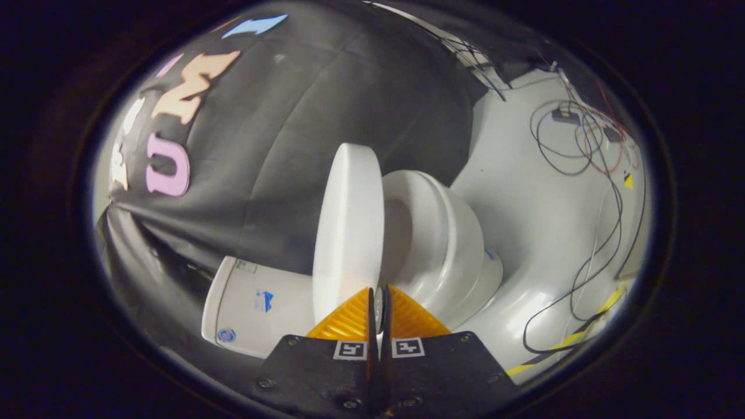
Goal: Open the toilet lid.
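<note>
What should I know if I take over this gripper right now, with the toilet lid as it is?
Gripper: fingers closed together on the edge of the toilet lid, which sits pinched between them.
Lid: lifted clear off the seat, with a gap between them; the tank lies on its other side.
Done: lid gripped and raised most of the way.
Left: probably swing it the rest of the way toward the tank, then release and pull back. Loose cables lie on the floor beyond the toilet.

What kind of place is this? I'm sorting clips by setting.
Likely a staged recording booth, not a real bathroom: a toilet with its lid raised stands before a black cloth wall, loose cables on the floor. The gripper pinches the lid's edge.
</note>
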### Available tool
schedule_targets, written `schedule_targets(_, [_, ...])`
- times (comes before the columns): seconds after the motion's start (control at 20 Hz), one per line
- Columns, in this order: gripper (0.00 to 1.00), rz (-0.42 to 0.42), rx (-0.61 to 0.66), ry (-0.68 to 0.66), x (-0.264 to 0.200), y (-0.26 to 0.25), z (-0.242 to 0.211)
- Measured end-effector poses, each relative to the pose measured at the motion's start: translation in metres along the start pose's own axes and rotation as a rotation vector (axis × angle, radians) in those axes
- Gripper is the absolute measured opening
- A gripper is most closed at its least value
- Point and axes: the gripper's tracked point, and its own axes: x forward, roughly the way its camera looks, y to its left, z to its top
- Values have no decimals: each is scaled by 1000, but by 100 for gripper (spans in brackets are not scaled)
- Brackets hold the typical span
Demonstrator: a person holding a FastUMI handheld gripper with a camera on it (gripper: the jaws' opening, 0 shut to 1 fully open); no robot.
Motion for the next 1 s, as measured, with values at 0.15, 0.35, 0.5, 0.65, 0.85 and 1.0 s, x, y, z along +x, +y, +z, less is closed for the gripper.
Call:
schedule_targets(0.15, [1, 21, -11, -11, -6, 19, 0])
schedule_targets(0.35, [1, 62, -30, -8, -14, 39, 5])
schedule_targets(0.5, [1, 59, -58, -11, -16, 45, 4])
schedule_targets(0.65, [1, 66, -53, -6, -18, 49, 4])
schedule_targets(0.85, [1, 30, -125, -22, -22, 54, 3])
schedule_targets(1.0, [1, 21, -159, -33, -26, 63, 3])
